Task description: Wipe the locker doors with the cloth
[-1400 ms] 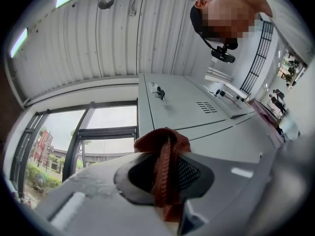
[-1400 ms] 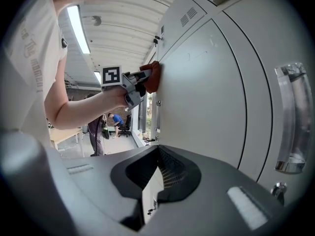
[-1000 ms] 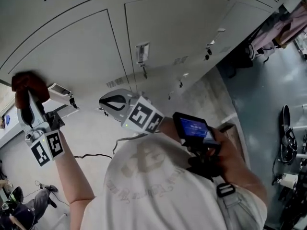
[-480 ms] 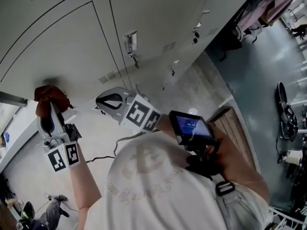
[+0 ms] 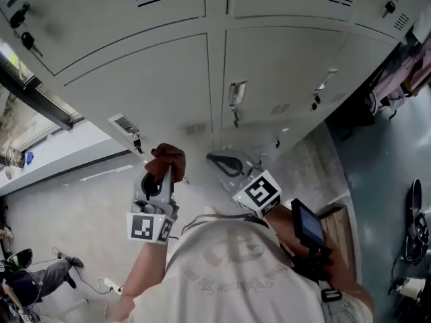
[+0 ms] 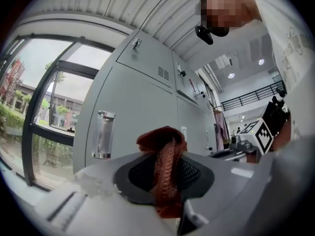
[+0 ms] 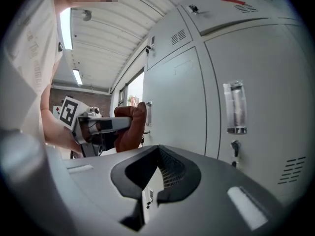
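A rust-red cloth is bunched in my left gripper, which is shut on it. The cloth is held up at the lower part of a grey locker door; I cannot tell whether it touches the metal. My right gripper hangs just to the right of it, jaws together with nothing between them, facing the neighbouring door. In the right gripper view the left gripper and the cloth show at the left.
Door handles and keys in locks stick out from the lockers. A window lies left. A wooden bench, hanging clothes and shoes are at the right. A cable crosses the floor.
My left gripper has carried the cloth to the right along the lockers, close beside the right gripper. The head view has swung up and left, so upper locker doors now show.
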`<state>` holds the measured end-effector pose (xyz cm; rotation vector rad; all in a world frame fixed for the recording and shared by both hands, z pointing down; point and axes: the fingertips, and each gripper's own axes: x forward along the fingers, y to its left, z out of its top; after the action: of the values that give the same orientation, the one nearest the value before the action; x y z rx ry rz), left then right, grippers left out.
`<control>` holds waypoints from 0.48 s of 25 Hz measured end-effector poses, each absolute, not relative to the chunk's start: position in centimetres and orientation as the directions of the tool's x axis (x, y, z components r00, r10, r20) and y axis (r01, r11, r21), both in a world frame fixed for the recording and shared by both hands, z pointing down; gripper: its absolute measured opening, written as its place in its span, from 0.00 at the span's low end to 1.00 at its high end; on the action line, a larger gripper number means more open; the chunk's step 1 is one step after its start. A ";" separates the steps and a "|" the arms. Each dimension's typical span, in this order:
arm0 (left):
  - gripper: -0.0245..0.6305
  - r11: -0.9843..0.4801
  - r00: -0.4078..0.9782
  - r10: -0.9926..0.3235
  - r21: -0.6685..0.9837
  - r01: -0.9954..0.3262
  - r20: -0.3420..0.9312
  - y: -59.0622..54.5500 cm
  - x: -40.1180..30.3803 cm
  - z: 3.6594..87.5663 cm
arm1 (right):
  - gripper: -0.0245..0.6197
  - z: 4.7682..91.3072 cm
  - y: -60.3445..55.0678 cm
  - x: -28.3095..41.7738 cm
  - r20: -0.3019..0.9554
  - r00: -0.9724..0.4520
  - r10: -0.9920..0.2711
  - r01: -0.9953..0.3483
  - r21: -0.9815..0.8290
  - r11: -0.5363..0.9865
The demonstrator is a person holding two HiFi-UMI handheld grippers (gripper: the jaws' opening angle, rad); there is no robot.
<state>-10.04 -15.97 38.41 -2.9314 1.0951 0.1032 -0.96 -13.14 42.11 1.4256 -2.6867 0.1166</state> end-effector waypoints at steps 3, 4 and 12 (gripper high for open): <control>0.16 -0.761 0.760 -0.649 0.018 -0.648 -0.031 -14.7 -8.2 39.4 | 0.05 42.4 -11.5 0.9 0.116 -0.544 -0.831 -0.839 -0.052 0.542; 0.16 -0.766 0.765 -0.643 0.018 -0.643 -0.022 -14.3 -7.5 39.8 | 0.05 42.5 -10.9 1.5 0.117 -0.543 -0.831 -0.839 -0.052 0.541; 0.16 -0.801 0.800 -0.597 0.018 -0.599 0.062 -9.6 -3.4 44.2 | 0.05 42.7 -7.2 4.9 0.121 -0.537 -0.835 -0.844 -0.068 0.533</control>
<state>-3.38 -9.60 44.15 -3.0151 1.0022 -0.0837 4.89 -7.21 42.73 1.4730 -2.6849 0.1822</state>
